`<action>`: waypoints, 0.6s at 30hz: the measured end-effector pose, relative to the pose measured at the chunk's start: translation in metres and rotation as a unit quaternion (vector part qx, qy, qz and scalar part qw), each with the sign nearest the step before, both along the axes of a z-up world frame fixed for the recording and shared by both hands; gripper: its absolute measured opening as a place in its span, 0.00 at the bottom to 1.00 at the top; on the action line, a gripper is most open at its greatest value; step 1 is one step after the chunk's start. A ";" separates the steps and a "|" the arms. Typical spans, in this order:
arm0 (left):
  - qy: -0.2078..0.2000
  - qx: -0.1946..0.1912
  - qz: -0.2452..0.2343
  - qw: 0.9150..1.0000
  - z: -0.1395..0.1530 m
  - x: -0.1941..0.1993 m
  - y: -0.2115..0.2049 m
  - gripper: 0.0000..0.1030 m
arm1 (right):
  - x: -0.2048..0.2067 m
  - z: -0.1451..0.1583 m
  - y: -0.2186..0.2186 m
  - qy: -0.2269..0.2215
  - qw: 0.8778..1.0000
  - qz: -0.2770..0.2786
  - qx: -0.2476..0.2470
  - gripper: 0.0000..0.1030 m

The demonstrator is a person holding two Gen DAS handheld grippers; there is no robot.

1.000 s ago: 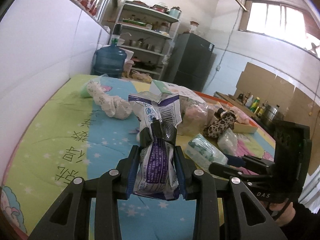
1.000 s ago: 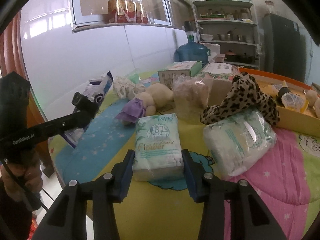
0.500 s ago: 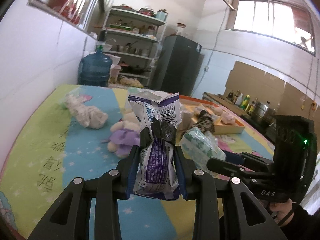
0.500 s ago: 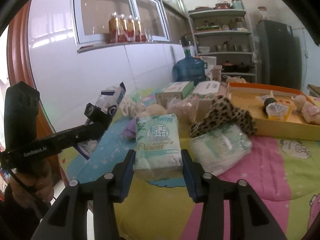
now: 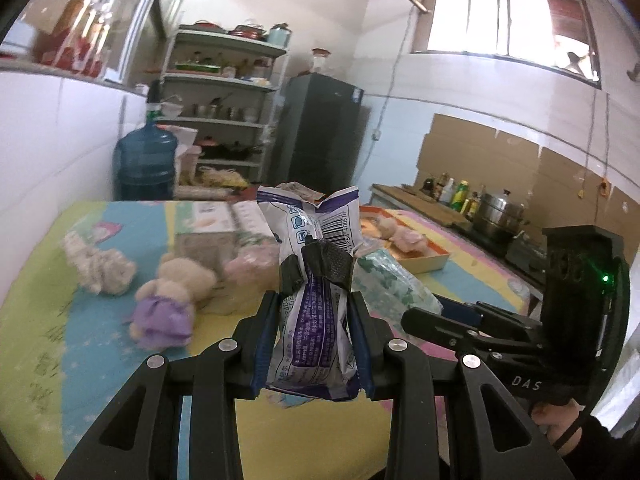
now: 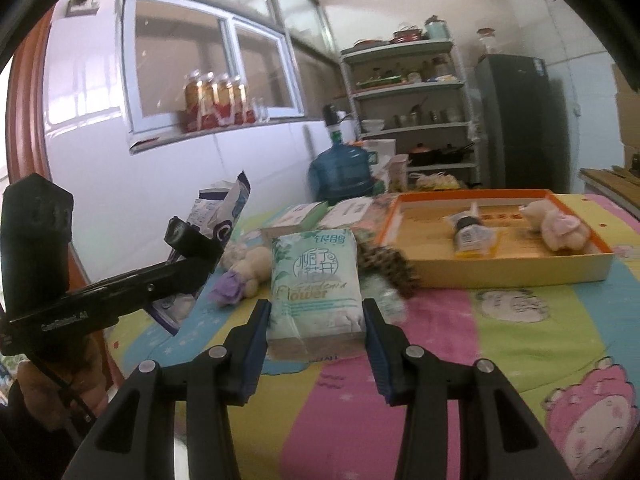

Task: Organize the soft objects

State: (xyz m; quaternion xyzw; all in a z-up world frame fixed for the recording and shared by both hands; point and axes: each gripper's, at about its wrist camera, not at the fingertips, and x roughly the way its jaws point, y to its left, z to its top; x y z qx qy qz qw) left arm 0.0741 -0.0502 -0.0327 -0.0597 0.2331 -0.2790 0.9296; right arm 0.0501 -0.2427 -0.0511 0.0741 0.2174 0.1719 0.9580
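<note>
Grippers, both loaded.
I see left gripper [image 5: 313, 320] clamped on purple snack bag [image 5: 314, 312]; right gripper [image 6: 316, 320] closed on tissue pack [image 6: 316, 284], raised off the quilt [image 6: 520, 340].

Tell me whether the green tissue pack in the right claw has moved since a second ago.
Yes. The tissue pack, clamped in the right claw, has risen off the quilt and swung toward the orange tray.
</note>
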 end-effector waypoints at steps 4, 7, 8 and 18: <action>-0.002 -0.001 -0.014 1.000 0.005 0.004 -0.021 0.34 | -0.005 0.003 -0.022 -0.006 1.000 -0.022 0.004 0.44; -0.003 0.007 -0.021 1.000 0.008 0.009 -0.040 0.34 | -0.006 0.004 -0.038 -0.010 0.999 -0.039 0.008 0.44; -0.003 0.009 -0.021 1.000 0.009 0.010 -0.044 0.34 | -0.007 0.005 -0.043 -0.011 0.999 -0.045 0.008 0.44; -0.003 0.033 -0.021 0.999 0.019 0.027 -0.085 0.34 | -0.012 0.011 -0.086 -0.023 0.995 -0.093 -0.002 0.44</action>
